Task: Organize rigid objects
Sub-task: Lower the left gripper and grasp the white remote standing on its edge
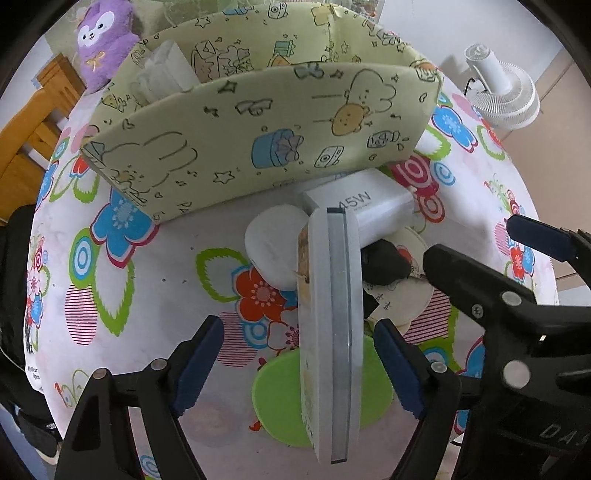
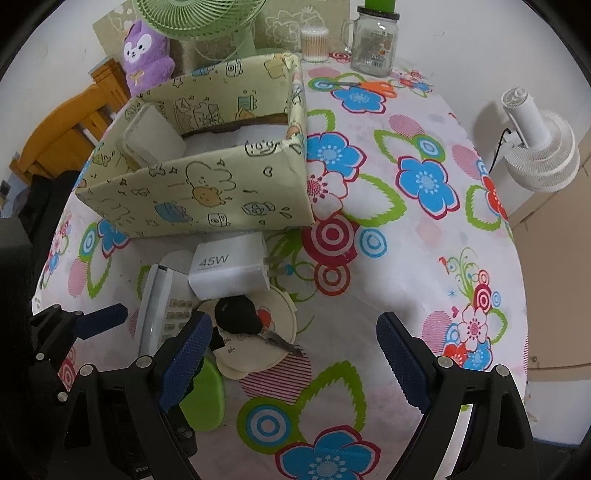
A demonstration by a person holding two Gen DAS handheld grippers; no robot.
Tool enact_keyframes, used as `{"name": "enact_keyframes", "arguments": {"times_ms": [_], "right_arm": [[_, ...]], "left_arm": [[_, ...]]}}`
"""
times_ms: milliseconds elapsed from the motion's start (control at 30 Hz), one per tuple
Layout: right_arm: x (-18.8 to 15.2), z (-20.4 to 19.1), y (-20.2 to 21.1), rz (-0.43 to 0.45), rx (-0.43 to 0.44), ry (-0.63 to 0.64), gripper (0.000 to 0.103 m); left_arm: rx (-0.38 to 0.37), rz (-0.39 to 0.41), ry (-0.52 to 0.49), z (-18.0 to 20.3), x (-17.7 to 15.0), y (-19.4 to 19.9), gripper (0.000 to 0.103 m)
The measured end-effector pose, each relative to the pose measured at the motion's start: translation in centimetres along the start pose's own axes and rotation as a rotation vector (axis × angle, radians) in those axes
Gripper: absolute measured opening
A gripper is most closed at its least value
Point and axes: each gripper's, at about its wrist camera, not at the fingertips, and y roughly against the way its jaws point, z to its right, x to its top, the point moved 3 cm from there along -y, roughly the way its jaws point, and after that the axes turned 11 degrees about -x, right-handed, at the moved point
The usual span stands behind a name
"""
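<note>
A pale green cartoon-print box (image 1: 258, 136) (image 2: 207, 199) stands open on the floral table, with a white object (image 1: 166, 70) (image 2: 151, 140) inside at its left. In front of it lie a white 45W charger (image 1: 365, 206) (image 2: 229, 266), a white oval case (image 1: 273, 247), a black key (image 2: 240, 317) on a cream round lid (image 2: 273, 332), and a green disc (image 1: 280, 391) (image 2: 203, 398). A white calculator (image 1: 332, 332) (image 2: 155, 310) stands on edge between my left gripper's (image 1: 299, 369) open fingers, touching neither. My right gripper (image 2: 299, 365) is open and empty above the table, just right of the pile.
A purple plush (image 2: 147, 55), a green fan (image 2: 199, 18), a cotton swab jar (image 2: 314, 44) and a glass mug (image 2: 373, 44) stand behind the box. Orange scissors (image 2: 369, 86) lie at the back. A white fan (image 2: 535, 147) is clipped at the right edge. A wooden chair (image 2: 62, 136) stands at left.
</note>
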Motion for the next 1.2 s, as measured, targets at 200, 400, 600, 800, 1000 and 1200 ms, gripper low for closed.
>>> {"name": "enact_keyframes", "arguments": {"times_ms": [200, 400, 600, 800, 1000, 1200], "right_arm": [[-0.6, -0.2, -0.9, -0.022, 0.002, 0.009, 0.093], [-0.9, -0.1, -1.3, -0.037, 0.010, 0.003, 0.093], [-1.0, -0.2, -1.5, -0.039, 0.011, 0.003, 0.093], [-1.2, -0.7, -1.5, -0.041, 0.015, 0.016, 0.093], [-1.0, -1.4, -1.4, -0.035, 0.021, 0.025, 0.093], [-0.7, -2.4, -1.5, -0.035, 0.025, 0.039, 0.093]], "left_arm": [[-0.001, -0.011, 0.046, -0.6, -0.5, -0.5, 0.071], [-0.024, -0.024, 0.054, -0.6, -0.8, -0.6, 0.049], [-0.040, -0.024, 0.044, 0.9, -0.7, -0.8, 0.031], [-0.003, -0.023, -0.002, 1.7, -0.7, -0.5, 0.020], [0.005, -0.021, 0.002, 0.9, -0.7, -0.5, 0.020], [0.014, -0.004, 0.021, -0.1, -0.6, 0.5, 0.020]]}}
